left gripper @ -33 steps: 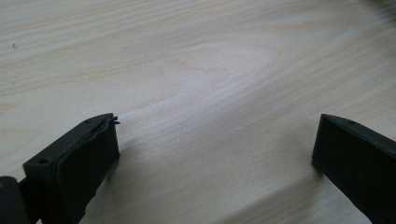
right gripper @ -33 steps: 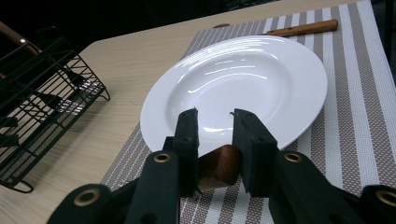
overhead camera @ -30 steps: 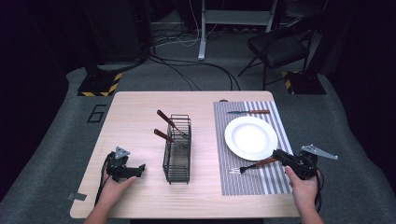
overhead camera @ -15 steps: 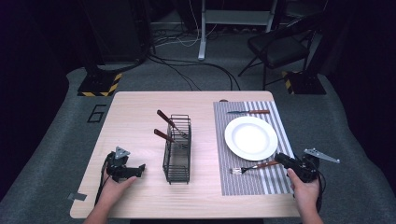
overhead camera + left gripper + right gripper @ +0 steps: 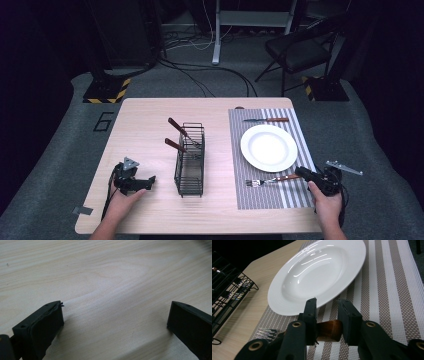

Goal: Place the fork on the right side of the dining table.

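Two grippers were in your hands at the near edge of the table [image 5: 150,115]. Your right gripper [image 5: 326,315] was clamped on the brown wooden handle of a fork [image 5: 267,180]; in the right gripper view the handle sat tight between both black jaws. The fork lay on the striped placemat [image 5: 295,197], just near of the white plate [image 5: 269,147], with its prongs pointing left and its handle toward your right hand [image 5: 327,207]. The plate rested on the same placemat, at the right side of the table. A knife [image 5: 265,120] with a brown handle lay on the far end of the placemat, beyond the plate.

Your left gripper [image 5: 115,320] rested low over the bare wood at the near left of the table, with its jaws wide apart and nothing between them. A black wire basket [image 5: 190,157] stood in the middle of the table, between your two hands, and two brown handles [image 5: 175,134] stuck out of its far end, leaning to the left.
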{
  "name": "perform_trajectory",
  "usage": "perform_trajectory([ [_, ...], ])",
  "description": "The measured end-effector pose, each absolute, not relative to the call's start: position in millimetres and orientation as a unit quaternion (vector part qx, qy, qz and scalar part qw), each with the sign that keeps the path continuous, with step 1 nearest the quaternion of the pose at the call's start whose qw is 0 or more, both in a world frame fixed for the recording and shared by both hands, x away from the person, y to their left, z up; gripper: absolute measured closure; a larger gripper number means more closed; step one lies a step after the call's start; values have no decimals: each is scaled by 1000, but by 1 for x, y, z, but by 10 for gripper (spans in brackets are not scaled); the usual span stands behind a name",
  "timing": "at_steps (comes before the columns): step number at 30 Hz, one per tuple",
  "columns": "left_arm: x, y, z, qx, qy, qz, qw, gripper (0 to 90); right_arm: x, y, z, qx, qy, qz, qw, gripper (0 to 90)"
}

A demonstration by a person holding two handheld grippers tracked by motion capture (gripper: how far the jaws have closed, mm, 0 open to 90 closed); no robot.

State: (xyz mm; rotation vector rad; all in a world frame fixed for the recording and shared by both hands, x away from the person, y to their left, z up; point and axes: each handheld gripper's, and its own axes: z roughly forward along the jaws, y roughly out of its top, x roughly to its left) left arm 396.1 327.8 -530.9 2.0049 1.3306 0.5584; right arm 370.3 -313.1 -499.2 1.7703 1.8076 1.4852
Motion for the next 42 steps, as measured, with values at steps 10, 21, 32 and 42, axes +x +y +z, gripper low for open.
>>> perform_trajectory([
  [10, 396, 328, -531, 766, 509, 213, 329, 3, 373, -317, -510, 620, 607, 490, 87, 664],
  [21, 396, 328, -531, 767, 508, 214, 329, 3, 374, -316, -510, 623, 615, 475, 93, 639],
  [32, 396, 328, -531, 767, 507, 213, 329, 2, 370, -312, -501, 611, 633, 460, 120, 629],
  [42, 396, 328, -531, 768, 507, 214, 328, 2, 368, -313, -496, 613, 626, 465, 128, 624],
])
